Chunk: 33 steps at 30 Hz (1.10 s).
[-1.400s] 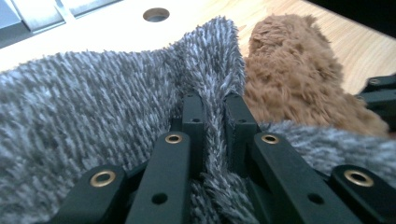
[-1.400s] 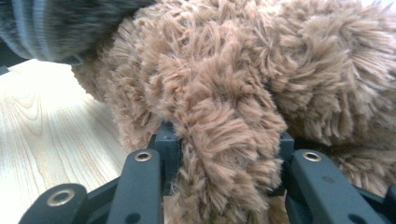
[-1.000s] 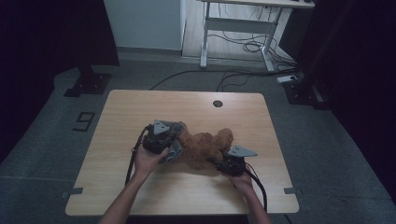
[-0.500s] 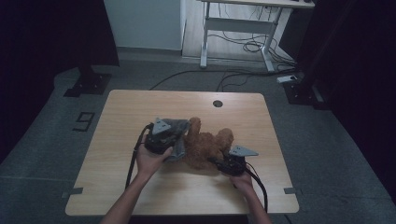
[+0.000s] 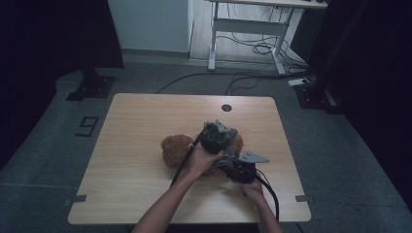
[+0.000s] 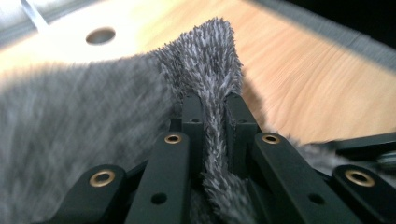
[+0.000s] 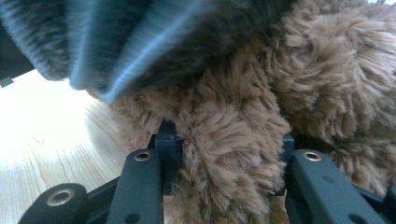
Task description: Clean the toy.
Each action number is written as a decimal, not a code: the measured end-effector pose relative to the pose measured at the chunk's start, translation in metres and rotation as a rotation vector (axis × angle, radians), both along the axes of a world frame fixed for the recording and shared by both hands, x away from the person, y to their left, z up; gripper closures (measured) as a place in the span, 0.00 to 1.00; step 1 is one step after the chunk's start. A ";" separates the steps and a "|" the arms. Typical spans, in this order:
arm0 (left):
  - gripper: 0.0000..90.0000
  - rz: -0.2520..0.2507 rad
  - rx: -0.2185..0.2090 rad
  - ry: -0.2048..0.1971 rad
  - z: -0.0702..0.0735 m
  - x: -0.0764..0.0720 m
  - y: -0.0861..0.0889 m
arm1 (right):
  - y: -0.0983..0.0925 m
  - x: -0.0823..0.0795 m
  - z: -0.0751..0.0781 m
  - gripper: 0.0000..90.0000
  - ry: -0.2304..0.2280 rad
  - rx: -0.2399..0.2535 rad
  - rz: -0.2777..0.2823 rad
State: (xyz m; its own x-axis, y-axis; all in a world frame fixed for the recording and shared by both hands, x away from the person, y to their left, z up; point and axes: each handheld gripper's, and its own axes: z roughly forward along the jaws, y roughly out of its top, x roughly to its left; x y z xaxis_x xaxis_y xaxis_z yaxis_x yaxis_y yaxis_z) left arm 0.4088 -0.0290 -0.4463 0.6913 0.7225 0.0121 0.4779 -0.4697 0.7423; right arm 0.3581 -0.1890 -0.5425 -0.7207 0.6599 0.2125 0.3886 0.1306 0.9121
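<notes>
A brown plush toy (image 5: 174, 148) lies on the wooden table (image 5: 141, 116), right of the middle. In the left gripper view, my left gripper (image 6: 214, 105) is shut on a thin fold of grey fuzzy fabric (image 6: 93, 116), which is pulled up taut. From above, the left gripper (image 5: 221, 145) sits over the toy's right half, next to the right gripper (image 5: 234, 166). My right gripper (image 7: 226, 140) is shut on a thick brown plush limb (image 7: 224, 177). The grey fabric (image 7: 116, 42) hangs above that limb. The toy's right part is hidden under the hands.
A round hole (image 5: 226, 108) sits near the table's far edge. Behind the table stands a white desk frame (image 5: 248, 29) with cables on the floor. A floor mark shaped like a 9 (image 5: 87, 125) lies to the left. Two black stand bases (image 5: 92, 87) flank the table.
My left hand and gripper have swept to the right across the toy with the grey fabric, uncovering the toy's brown left side. The right gripper has stayed put.
</notes>
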 end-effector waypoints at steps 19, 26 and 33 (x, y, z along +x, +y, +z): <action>0.90 0.085 -0.046 -0.070 0.012 -0.025 0.097 | 0.002 0.000 0.000 0.67 -0.008 -0.008 -0.001; 0.90 0.173 -0.015 -0.096 0.015 -0.030 0.137 | 0.001 0.001 0.000 0.67 -0.007 -0.005 -0.007; 0.89 0.207 -0.060 -0.069 0.007 -0.028 0.160 | 0.002 0.001 0.000 0.67 -0.007 -0.002 -0.006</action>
State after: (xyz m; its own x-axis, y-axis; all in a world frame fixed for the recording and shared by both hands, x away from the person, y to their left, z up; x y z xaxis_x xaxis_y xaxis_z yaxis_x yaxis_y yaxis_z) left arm 0.3811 0.1312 -0.4396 0.5272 0.8497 0.0066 0.5068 -0.3207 0.8002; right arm 0.3596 -0.1872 -0.5429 -0.7182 0.6646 0.2061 0.3826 0.1297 0.9148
